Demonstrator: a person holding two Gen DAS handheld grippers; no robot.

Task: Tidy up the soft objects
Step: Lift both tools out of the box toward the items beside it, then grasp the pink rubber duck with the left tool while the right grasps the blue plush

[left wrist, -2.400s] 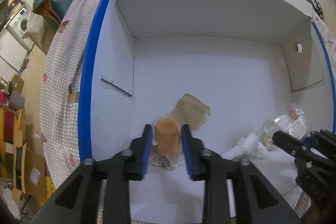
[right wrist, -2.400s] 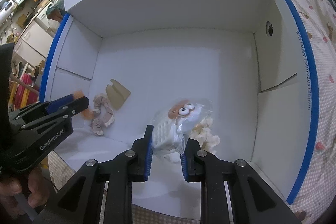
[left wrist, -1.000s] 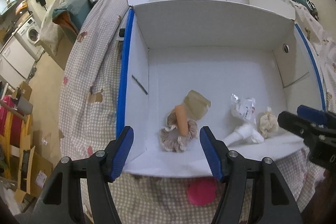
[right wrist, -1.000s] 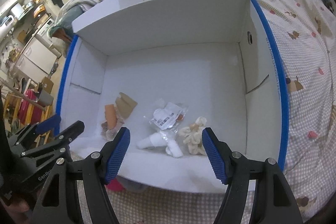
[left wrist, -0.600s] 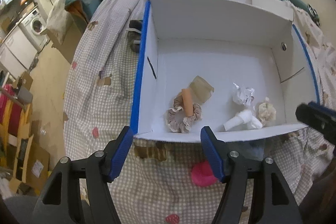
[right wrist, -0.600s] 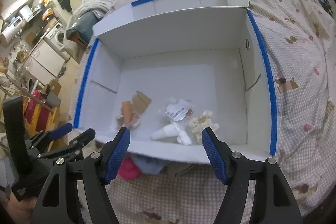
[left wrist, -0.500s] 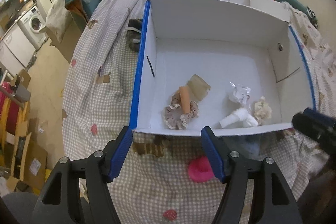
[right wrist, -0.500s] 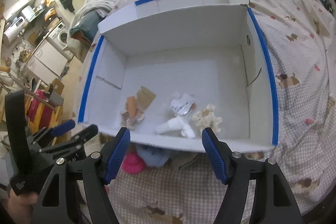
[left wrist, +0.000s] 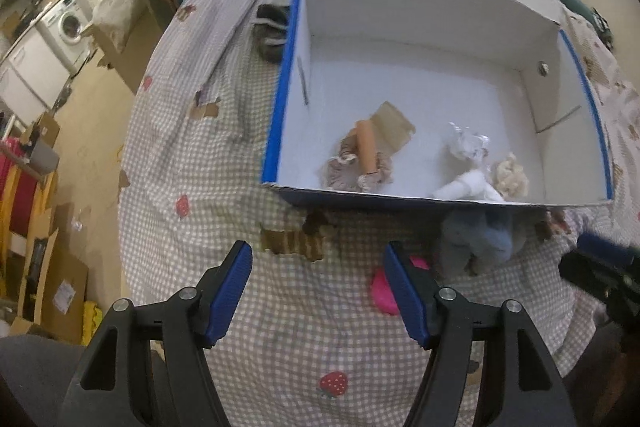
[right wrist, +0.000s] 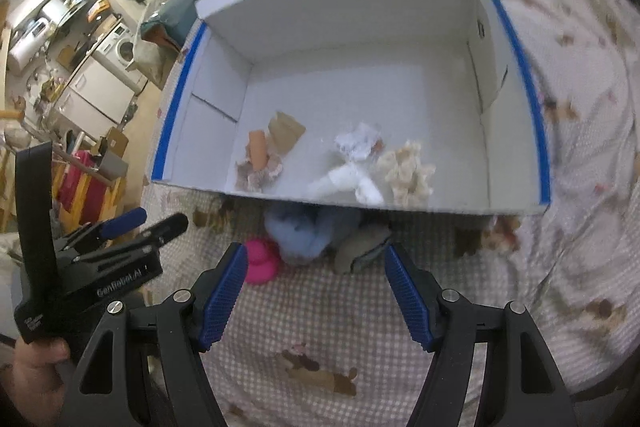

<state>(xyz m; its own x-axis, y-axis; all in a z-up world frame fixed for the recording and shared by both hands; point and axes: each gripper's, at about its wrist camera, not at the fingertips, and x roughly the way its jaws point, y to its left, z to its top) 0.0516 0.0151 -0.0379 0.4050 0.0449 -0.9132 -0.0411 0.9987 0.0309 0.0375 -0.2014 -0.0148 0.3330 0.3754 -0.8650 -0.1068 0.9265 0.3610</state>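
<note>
A white box with blue-taped edges (left wrist: pixel 280 107) (right wrist: pixel 536 115) lies on the checked bedspread. Inside it are an orange roll on a lacy scrunchie (left wrist: pixel 366 151) (right wrist: pixel 258 151), a white bagged toy (left wrist: pixel 466 163) (right wrist: pixel 352 163) and a cream fluffy item (left wrist: pixel 510 175) (right wrist: pixel 408 167). Outside, against the near wall, lie a pink item (left wrist: pixel 382 291) (right wrist: pixel 260 261), a light blue plush (left wrist: pixel 476 239) (right wrist: pixel 304 231) and a grey sock (right wrist: pixel 360 247). My left gripper (left wrist: pixel 318 291) is open and empty above the bedspread. My right gripper (right wrist: pixel 314 291) is open and empty above these items.
A tan card piece (left wrist: pixel 392 127) lies in the box. A dark sock (left wrist: pixel 272 35) lies left of the box. The bed's left edge drops to a floor with cardboard and a washing machine (left wrist: pixel 72 23).
Both grippers let go of their items in the box, opened wide and pulled back out over the bedspread. The pink item, blue plush and grey sock came into view.
</note>
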